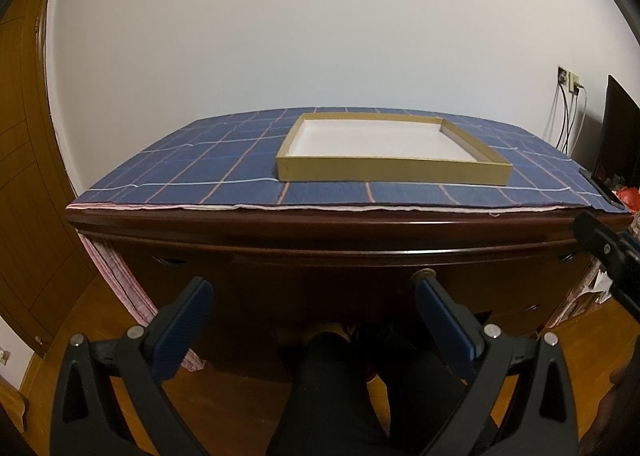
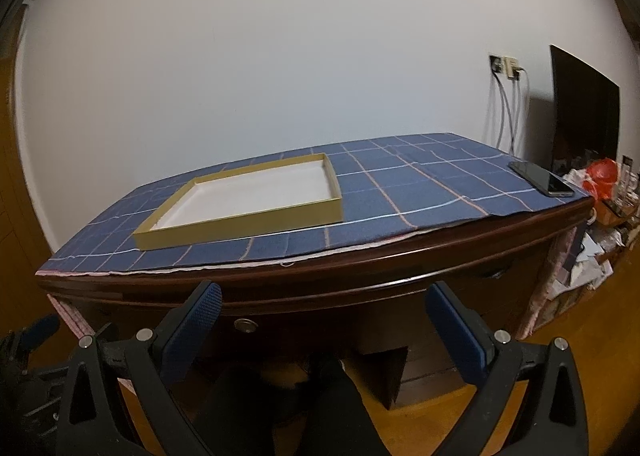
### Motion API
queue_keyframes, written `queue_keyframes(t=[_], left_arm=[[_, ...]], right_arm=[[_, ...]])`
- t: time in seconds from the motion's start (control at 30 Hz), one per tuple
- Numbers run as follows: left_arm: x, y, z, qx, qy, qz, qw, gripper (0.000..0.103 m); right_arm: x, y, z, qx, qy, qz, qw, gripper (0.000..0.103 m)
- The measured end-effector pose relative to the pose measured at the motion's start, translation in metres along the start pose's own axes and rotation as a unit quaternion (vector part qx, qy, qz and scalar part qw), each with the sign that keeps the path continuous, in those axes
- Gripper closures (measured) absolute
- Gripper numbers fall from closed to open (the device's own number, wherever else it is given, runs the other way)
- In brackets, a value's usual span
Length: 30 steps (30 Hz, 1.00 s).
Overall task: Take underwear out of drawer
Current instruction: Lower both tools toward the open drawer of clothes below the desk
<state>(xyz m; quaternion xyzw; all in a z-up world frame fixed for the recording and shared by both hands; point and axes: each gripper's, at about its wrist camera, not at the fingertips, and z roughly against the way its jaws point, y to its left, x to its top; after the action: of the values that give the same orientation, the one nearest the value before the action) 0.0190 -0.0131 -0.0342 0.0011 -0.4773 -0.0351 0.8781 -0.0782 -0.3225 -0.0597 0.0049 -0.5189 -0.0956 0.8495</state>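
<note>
Drawer front of the dark wooden desk sits shut just beyond both grippers; no underwear shows in either view. Left gripper has its jaws spread wide and empty, level with the drawer's round lock. Right gripper is likewise spread and empty. A shallow cardboard tray rests on the blue checked cloth above.

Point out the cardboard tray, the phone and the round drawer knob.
cardboard tray (image 2: 240, 230): right wrist view, front wall.
phone (image 2: 541, 178): right wrist view, middle of screen.
round drawer knob (image 2: 246, 323): right wrist view, its face.
</note>
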Motion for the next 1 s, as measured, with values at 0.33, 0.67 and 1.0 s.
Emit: queue_keyframes(t=[0.33,0.67,1.0], left_arm=[[-0.016,-0.009,-0.036,-0.041,0.012,-0.032,0.9986,0.0],[-0.02,-0.004,-0.083,-0.06,0.04,-0.001,0.9974,0.0],[-0.019,-0.007,-0.096,-0.035,0.021,-0.018,0.999,0.002]], right_arm=[[-0.037,-0.042,-0.055,0.052,0.055,-0.015,0.997,0.001],[-0.058,-0.092,-0.093,0.048,0.053,-0.024,0.997,0.001],[-0.053,-0.108,-0.134,0.073,0.054,0.001,0.996,0.001]])
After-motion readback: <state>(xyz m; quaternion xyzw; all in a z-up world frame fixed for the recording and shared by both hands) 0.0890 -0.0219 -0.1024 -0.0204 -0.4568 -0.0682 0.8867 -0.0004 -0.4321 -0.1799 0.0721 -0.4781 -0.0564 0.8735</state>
